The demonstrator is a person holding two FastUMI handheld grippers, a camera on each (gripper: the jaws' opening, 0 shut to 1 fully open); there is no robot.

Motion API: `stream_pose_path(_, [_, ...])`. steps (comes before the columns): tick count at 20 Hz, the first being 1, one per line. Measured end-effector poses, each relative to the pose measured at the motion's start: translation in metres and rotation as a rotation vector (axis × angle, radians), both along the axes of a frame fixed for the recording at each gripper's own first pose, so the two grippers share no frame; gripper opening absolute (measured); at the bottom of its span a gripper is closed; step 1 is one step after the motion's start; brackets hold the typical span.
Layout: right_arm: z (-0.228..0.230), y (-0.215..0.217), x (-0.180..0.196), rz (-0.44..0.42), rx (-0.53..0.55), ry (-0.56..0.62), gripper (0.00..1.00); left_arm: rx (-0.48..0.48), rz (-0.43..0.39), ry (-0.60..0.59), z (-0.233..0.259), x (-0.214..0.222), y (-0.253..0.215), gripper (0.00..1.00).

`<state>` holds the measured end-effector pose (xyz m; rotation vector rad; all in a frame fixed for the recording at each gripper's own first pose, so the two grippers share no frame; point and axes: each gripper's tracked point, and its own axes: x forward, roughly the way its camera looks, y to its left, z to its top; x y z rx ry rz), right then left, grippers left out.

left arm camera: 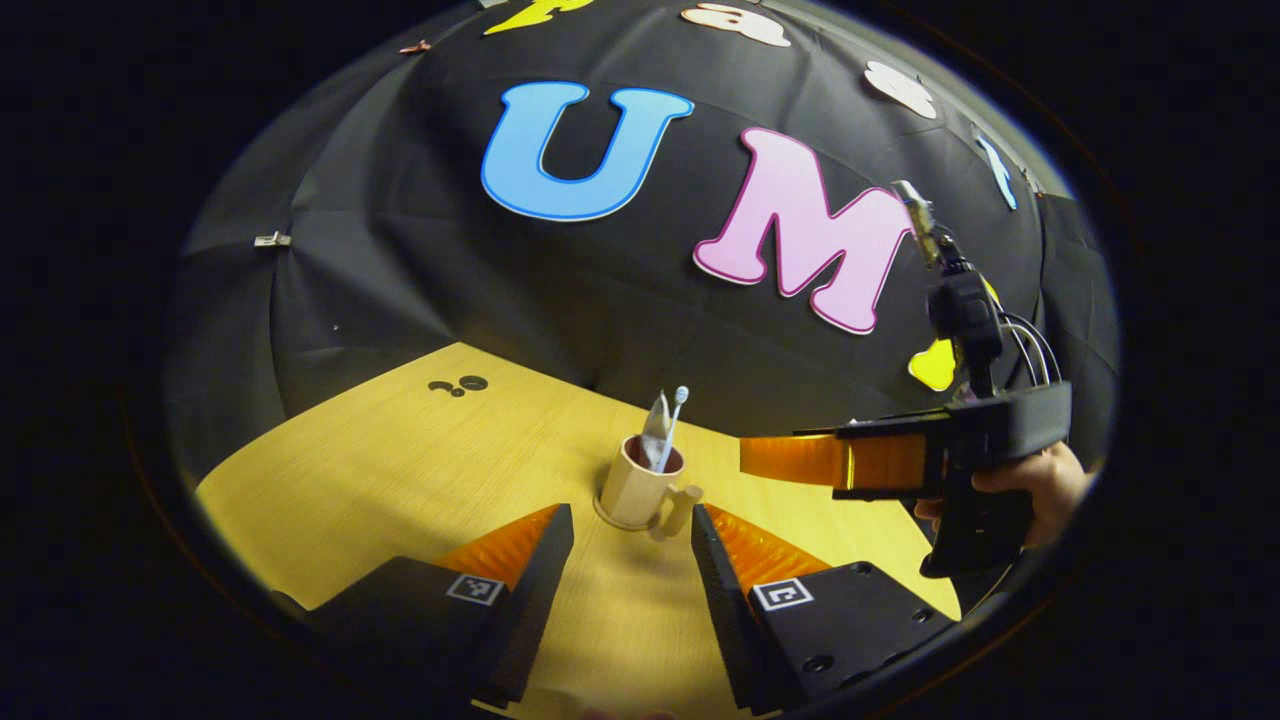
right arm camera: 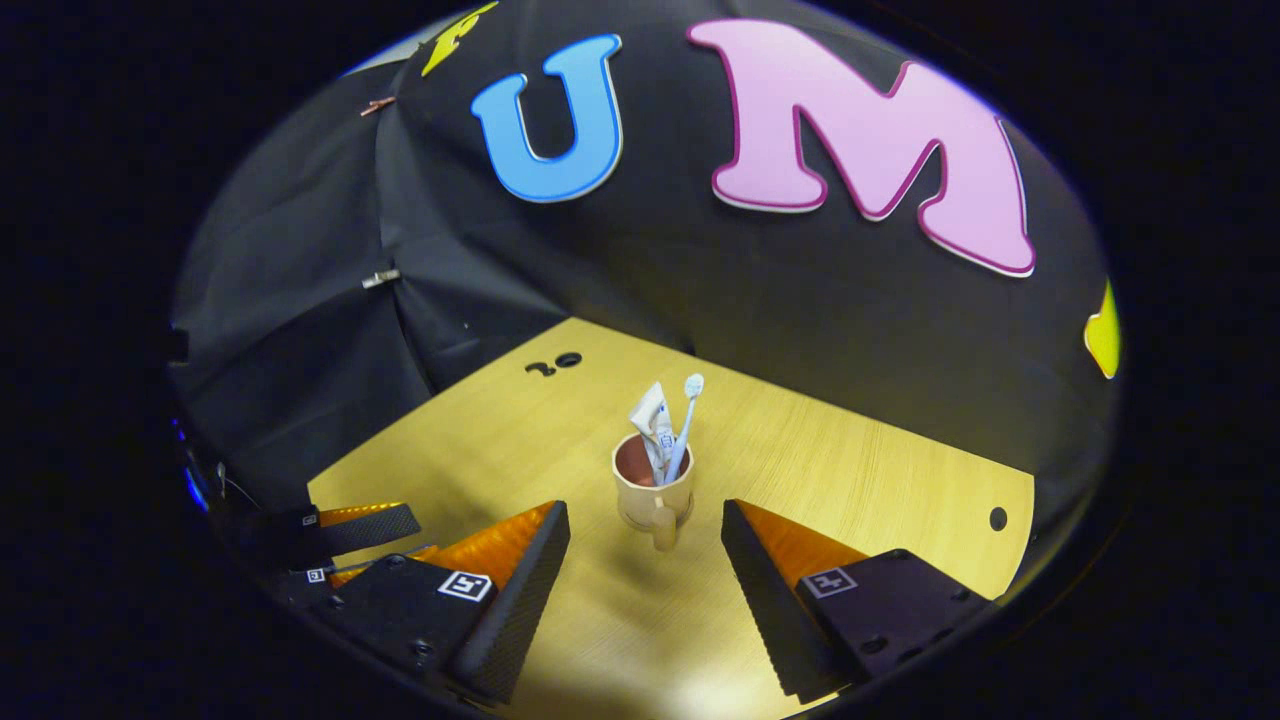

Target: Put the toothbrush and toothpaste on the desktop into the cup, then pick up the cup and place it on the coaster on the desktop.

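- I am holding the left claw [left arm camera: 632, 545] released, fingers spread wide, low over the worktop [left arm camera: 380, 470] and aimed at the cup [left arm camera: 640, 490], which is sitting just ahead of the fingertips.
- I am holding the right claw [right arm camera: 645, 555] released as well, fingers apart on either side of the cup [right arm camera: 655, 490] without touching it.
- The toothbrush [right arm camera: 686, 420] and the toothpaste [right arm camera: 653, 425] are standing upright inside the cup, leaning toward its far rim; loading looks complete to me.
- The step in hand, as I judge it, is gripping the cup for the lift to the coaster. I cannot tell whether the coaster is lying under the cup's base or elsewhere.
- The cup's handle [right arm camera: 664, 530] is pointing toward me in the right gripper view. I am favouring a grip across the cup body, below the rim, so neither finger is striking the handle or the protruding toothbrush.
- In the left gripper view the right claw [left arm camera: 790, 458] is hovering beside the cup with a hand [left arm camera: 1040, 480] behind it; I am keeping the two claws apart to avoid collision.
- During the lift I am keeping the cup vertical, since the tall contents could be tipping out.
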<state>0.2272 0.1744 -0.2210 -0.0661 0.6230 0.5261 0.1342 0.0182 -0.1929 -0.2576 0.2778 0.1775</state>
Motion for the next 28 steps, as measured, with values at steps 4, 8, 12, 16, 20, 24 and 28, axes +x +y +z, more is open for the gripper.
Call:
stream_pose_path(4, [0.032,-0.011,-0.029,-0.013,0.045,-0.058,0.95,0.019,-0.050,-0.021,0.038,-0.009,-0.027,0.76])
stream_pose_path(8, [0.054,-0.029,-0.046,-0.065,0.081,-0.101,0.95,0.059,-0.103,-0.044,0.070,-0.020,-0.047,0.77])
stream_pose_path(12, [0.079,-0.042,-0.062,-0.115,0.104,-0.152,0.96,0.066,-0.145,-0.035,0.080,-0.029,-0.057,0.77])
stream_pose_path(16, [0.097,-0.049,-0.076,-0.124,0.092,-0.220,0.96,0.092,-0.174,-0.032,0.086,-0.039,-0.062,0.77])
stream_pose_path(20, [0.097,-0.050,-0.086,-0.141,0.100,-0.217,0.97,0.117,-0.200,-0.022,0.087,-0.046,-0.067,0.77])
stream_pose_path(24, [0.094,-0.059,-0.093,-0.155,0.085,-0.219,0.96,0.120,-0.209,-0.021,0.087,-0.049,-0.071,0.77])
stream_pose_path(28, [0.094,-0.066,-0.095,-0.167,0.087,-0.214,0.97,0.114,-0.204,-0.019,0.088,-0.047,-0.069,0.77])
